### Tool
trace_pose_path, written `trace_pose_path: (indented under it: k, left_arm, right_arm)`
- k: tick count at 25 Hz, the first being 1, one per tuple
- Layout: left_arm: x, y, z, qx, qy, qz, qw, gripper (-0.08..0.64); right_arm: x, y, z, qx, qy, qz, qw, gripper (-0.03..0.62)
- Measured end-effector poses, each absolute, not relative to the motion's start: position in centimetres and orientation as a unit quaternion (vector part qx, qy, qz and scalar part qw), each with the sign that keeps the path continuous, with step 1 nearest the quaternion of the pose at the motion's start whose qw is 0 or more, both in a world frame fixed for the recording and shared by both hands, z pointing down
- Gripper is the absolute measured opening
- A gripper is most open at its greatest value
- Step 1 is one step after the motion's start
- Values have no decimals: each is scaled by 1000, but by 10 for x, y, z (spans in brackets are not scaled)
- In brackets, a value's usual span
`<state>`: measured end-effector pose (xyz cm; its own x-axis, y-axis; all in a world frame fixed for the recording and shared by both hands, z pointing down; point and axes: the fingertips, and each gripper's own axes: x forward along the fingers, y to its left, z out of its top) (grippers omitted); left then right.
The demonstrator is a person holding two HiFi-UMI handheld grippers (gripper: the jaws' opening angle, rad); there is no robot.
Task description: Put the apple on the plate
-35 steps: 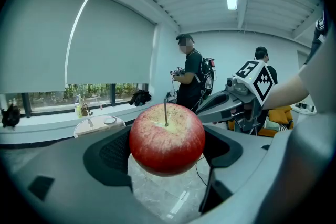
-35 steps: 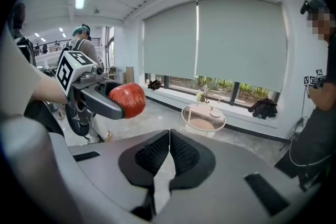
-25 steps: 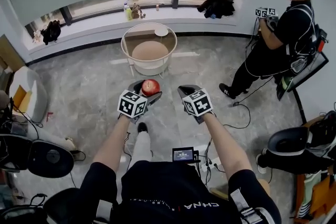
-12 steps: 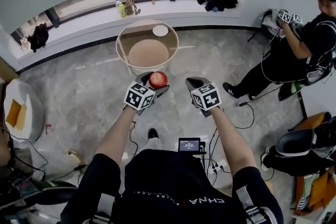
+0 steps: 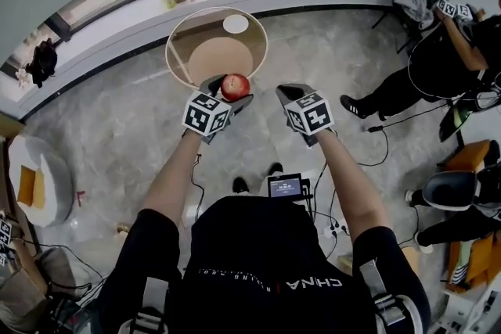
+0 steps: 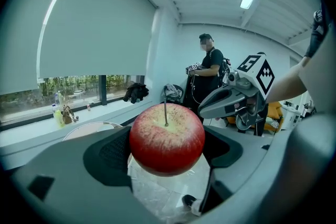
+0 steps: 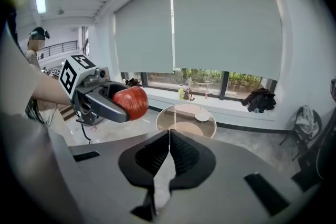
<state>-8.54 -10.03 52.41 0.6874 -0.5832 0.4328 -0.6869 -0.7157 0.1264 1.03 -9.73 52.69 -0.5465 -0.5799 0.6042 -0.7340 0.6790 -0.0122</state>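
Red apple (image 5: 236,87) pinched in the left hand-held gripper (image 5: 230,90), right hand-held gripper (image 5: 285,93) pressed together. Round table (image 5: 167,52) with the plate (image 5: 236,24) is way closer than a second ago, so drop-off's next.

Apple (image 6: 167,139): red, speckled, pale yellow patch round stem, stem up. Clamped by its sides between jaws of left gripper (image 5: 227,90), off the ground. Plate (image 5: 235,23): small, white, round, flat on far part of round glass-topped table (image 5: 168,51). In head view apple shows at table's near rim, apart from plate.
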Motion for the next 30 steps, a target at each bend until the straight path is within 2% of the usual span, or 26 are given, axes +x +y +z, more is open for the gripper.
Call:
trace_pose_path:
  k: [6, 17, 30]
  left_arm:
    - [-81, -162, 546, 903, -353, 191, 151, 388]
    - [-70, -361, 537, 887, -388, 192, 164, 388]
    - [-55, -504, 533, 867, -428, 179, 180, 388]
  right_arm:
    - [10, -168, 548, 368, -871, 142, 293, 32]
    - [-1, -385, 532, 313, -896, 124, 291, 32]
    - [21, -540, 530, 292, -902, 135, 286, 32]
